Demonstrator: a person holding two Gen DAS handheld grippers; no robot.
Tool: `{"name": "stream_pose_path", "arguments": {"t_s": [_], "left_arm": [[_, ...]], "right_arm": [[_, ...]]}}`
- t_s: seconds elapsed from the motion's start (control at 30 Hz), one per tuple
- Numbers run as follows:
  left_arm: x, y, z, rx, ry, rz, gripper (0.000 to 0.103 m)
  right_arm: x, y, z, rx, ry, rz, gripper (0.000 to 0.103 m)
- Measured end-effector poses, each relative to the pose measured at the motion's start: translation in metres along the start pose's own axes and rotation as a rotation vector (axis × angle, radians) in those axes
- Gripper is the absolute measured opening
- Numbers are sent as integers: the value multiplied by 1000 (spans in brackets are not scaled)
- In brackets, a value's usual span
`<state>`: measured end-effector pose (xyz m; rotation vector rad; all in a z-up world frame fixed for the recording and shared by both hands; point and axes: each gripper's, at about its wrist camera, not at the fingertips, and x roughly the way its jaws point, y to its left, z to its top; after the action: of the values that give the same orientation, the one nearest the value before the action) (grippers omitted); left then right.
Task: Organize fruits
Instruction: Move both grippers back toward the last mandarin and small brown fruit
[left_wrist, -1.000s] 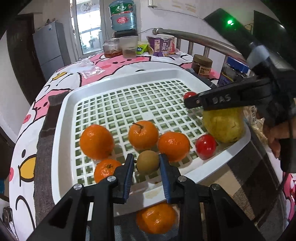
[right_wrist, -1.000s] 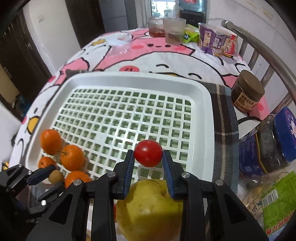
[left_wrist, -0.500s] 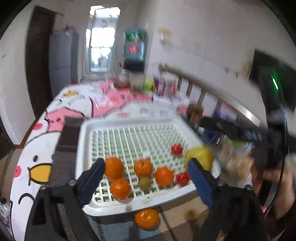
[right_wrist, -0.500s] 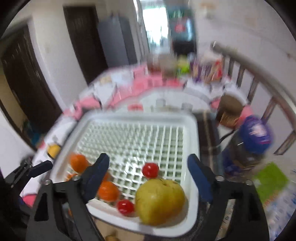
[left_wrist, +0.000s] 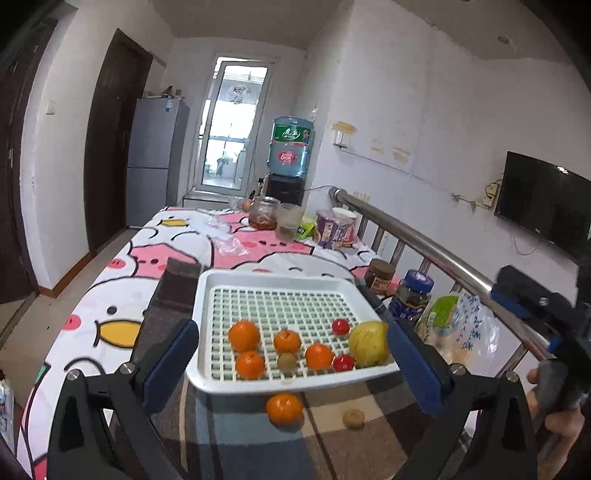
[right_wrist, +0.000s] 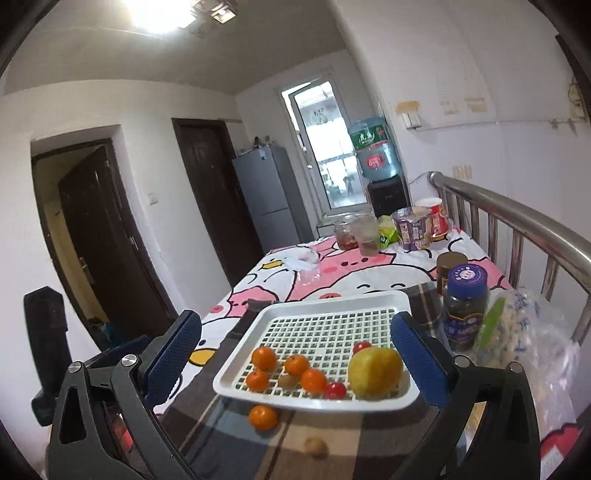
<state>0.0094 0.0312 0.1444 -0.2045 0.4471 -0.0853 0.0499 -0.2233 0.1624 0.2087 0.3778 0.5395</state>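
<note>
A white slotted tray (left_wrist: 207, 373) (right_wrist: 236, 384) holds several oranges (left_wrist: 243, 335) (right_wrist: 264, 358), a brown kiwi (left_wrist: 287, 361) (right_wrist: 285, 380), two cherry tomatoes (left_wrist: 340, 326) (right_wrist: 335, 390) and a yellow pear (left_wrist: 369, 343) (right_wrist: 375, 371). One orange (left_wrist: 284, 407) (right_wrist: 262, 417) and a small brown fruit (left_wrist: 353, 419) (right_wrist: 316, 446) lie on the plaid cloth in front of the tray. My left gripper (left_wrist: 295, 365) is wide open and empty, held back above the tray's near edge. My right gripper (right_wrist: 295, 358) is also wide open and empty.
Jars (left_wrist: 413, 295) (right_wrist: 463, 306) and a plastic bag (right_wrist: 524, 343) stand right of the tray by a metal rail (left_wrist: 443, 254). Cups and snack packs (left_wrist: 332, 229) sit at the table's far end. The right hand's gripper body (left_wrist: 546, 332) is at the right.
Both grippers opened wide and pulled back and up from the tray. The right let go of a cherry tomato, which now lies in the tray beside the pear. The kiwi stays in the tray.
</note>
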Motion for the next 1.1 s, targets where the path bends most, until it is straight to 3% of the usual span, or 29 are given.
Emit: {"name": "stream_pose_path", "arguments": {"t_s": [0.2, 0.57, 0.93, 1.1], "left_arm": [[5, -4, -20, 20, 38, 28, 103], [55, 1, -54, 33, 190, 80, 102], [95, -4, -75, 62, 326, 77, 89], [107, -2, -81, 67, 374, 71, 73]], "right_arm": [[-6, 7, -22, -36, -14, -29, 103], [37, -20, -74, -38, 123, -130, 103], [57, -27, -101, -90, 250, -142, 102], [66, -27, -111, -99, 312, -134, 98]]}}
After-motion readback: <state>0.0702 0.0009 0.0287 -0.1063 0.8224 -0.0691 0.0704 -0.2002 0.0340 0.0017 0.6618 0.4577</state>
